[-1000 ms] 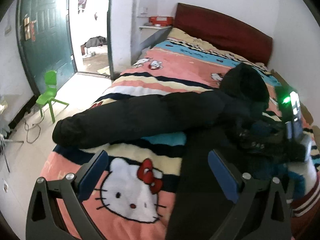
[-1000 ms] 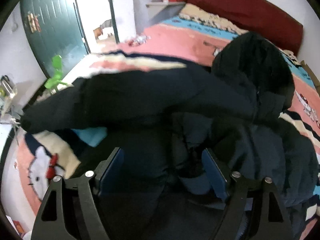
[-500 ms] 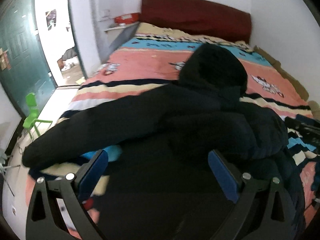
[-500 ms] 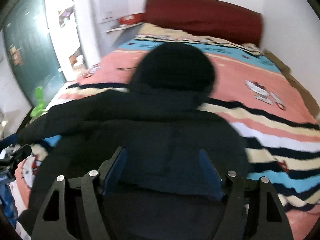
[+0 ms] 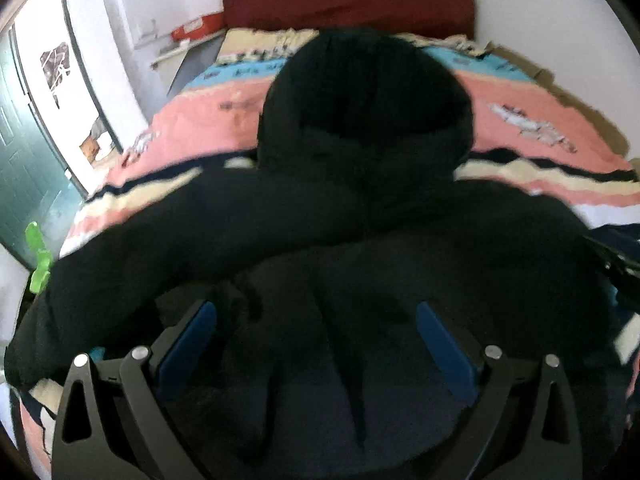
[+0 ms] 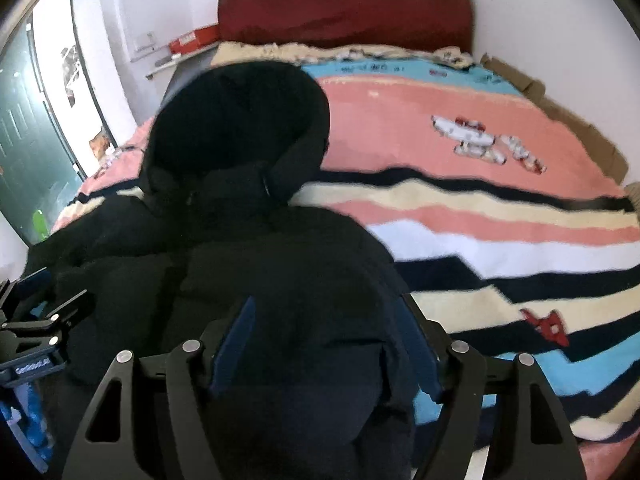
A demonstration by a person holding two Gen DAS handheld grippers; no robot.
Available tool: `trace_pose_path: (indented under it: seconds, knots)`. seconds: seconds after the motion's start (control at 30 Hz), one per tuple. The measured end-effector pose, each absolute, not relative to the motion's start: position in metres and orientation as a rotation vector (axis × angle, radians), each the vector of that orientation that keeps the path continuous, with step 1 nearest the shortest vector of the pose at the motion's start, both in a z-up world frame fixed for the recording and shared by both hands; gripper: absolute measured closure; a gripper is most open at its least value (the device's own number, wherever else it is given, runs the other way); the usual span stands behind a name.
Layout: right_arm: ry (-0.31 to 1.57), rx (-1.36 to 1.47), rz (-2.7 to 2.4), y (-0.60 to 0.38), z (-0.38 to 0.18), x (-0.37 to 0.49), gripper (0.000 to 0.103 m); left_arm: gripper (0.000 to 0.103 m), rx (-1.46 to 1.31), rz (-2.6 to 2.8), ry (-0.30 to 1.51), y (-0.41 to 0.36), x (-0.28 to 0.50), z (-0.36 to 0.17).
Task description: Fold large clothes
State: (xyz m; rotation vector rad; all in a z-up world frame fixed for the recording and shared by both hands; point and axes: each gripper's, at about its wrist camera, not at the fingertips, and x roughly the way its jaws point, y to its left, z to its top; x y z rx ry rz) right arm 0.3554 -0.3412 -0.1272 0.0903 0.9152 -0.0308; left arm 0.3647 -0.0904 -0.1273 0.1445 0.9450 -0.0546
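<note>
A black hooded puffer jacket (image 5: 360,240) lies on the bed, hood toward the headboard, one sleeve stretched out to the left (image 5: 140,264). My left gripper (image 5: 316,320) is open, its blue pads spread wide over the jacket's lower body, with fabric bunched between them. In the right wrist view the jacket (image 6: 248,248) fills the left half. My right gripper (image 6: 328,320) is open over the jacket's right edge, with fabric between the pads. The left gripper (image 6: 36,320) shows at that view's left edge.
The bed carries a striped pink, blue, white and black cartoon blanket (image 6: 480,200), bare to the jacket's right. A dark red headboard (image 5: 348,0) stands at the wall. A green door (image 5: 24,152) and a green child's chair (image 5: 38,264) are at the left.
Both grippers have swung right and moved in low over the jacket. The jacket now lies more squarely before them, hood straight ahead, and fabric sits between both pairs of pads.
</note>
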Motion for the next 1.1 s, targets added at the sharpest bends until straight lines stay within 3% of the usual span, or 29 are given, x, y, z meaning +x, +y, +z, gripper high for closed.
trace_pose_path:
  seconds: [0.33,0.5,0.63,0.73,1.1]
  knots:
    - [1.005,0.103,0.018,-0.328,-0.188,0.369,0.031,0.001,0.146,-0.032,0.992,-0.074,0.377,-0.159]
    - [0.985,0.085,0.022,-0.33,-0.169,0.355,0.038,0.001,0.094,-0.031,0.961,-0.047,0.364,-0.139]
    - [0.935,0.109,0.054,-0.33,-0.151,0.33,0.038,0.001,0.097,-0.027,0.978,-0.032,0.357,-0.141]
    - [0.995,0.082,0.052,-0.323,-0.168,0.326,0.038,0.001,0.123,-0.029,1.019,-0.037,0.358,-0.152]
    - [0.99,0.117,0.019,-0.314,-0.137,0.285,0.037,0.001,0.208,-0.087,0.963,-0.025,0.289,-0.103]
